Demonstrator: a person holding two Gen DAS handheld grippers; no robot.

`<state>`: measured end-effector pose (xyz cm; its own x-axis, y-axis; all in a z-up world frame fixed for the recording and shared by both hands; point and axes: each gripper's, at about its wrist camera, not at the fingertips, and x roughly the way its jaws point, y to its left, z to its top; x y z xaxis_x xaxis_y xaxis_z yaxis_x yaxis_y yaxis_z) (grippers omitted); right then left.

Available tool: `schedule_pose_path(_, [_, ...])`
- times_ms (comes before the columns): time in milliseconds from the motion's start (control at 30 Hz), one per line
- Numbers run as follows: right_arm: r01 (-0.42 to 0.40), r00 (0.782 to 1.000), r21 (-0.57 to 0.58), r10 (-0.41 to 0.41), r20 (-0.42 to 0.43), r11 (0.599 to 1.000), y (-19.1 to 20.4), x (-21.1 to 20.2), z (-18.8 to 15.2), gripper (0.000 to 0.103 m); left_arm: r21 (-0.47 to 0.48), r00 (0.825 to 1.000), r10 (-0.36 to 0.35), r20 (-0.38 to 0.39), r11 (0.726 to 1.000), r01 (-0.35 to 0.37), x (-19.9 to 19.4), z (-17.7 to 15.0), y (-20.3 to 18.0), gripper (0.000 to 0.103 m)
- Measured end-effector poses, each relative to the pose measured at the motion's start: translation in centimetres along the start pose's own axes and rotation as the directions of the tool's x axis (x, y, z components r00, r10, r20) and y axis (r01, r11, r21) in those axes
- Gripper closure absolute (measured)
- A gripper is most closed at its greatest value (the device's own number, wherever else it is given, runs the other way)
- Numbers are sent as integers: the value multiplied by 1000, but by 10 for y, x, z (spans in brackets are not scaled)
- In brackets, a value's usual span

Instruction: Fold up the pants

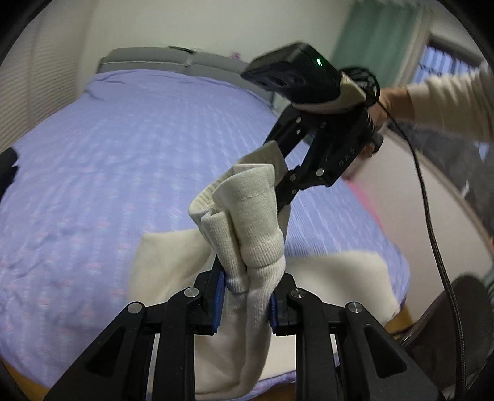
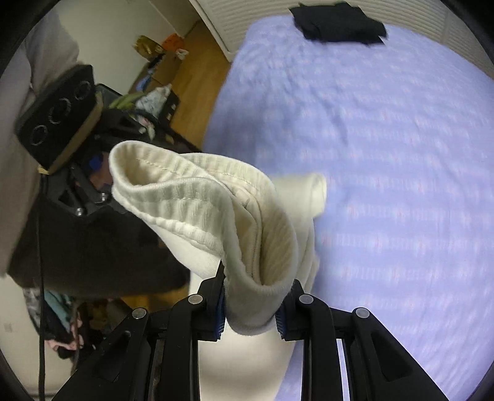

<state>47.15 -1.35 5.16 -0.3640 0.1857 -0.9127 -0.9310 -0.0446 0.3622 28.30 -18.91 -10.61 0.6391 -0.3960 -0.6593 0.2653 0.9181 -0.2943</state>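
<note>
Cream ribbed pants [image 1: 247, 222] hang in the air above a bed with a lilac cover [image 1: 108, 169]. My left gripper [image 1: 248, 302] is shut on a bunched part of the waistband. My right gripper [image 2: 251, 308] is shut on another part of the waistband [image 2: 197, 197]. The right gripper also shows in the left wrist view [image 1: 282, 182], close beyond the cloth. The left gripper shows in the right wrist view, behind the cloth [image 2: 92, 185]. The rest of the pants drapes down onto the bed's near edge [image 1: 333, 277].
A folded dark garment [image 2: 339, 24] lies at the far side of the bed. A grey headboard [image 1: 173, 60] stands at the bed's end. Wooden floor with clutter and boxes [image 2: 160, 71] lies beside the bed. A black cable [image 1: 432, 222] hangs from the right gripper.
</note>
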Motion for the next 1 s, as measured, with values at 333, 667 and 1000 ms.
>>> schedule_pose_path(333, [230, 973, 7, -230, -17, 973, 10, 93, -125, 72, 289, 993, 2, -118, 957, 33, 96, -62, -82, 63])
schedule_pose_path(667, [349, 937, 213, -334, -104, 912, 15, 93, -203, 45, 335, 956, -132, -263, 916, 219, 119, -80, -121, 53])
schedule_pose_path(1000, [285, 916, 676, -401, 17, 679, 36, 52, -276, 45, 377, 923, -177, -340, 874, 307, 132, -93, -134, 51])
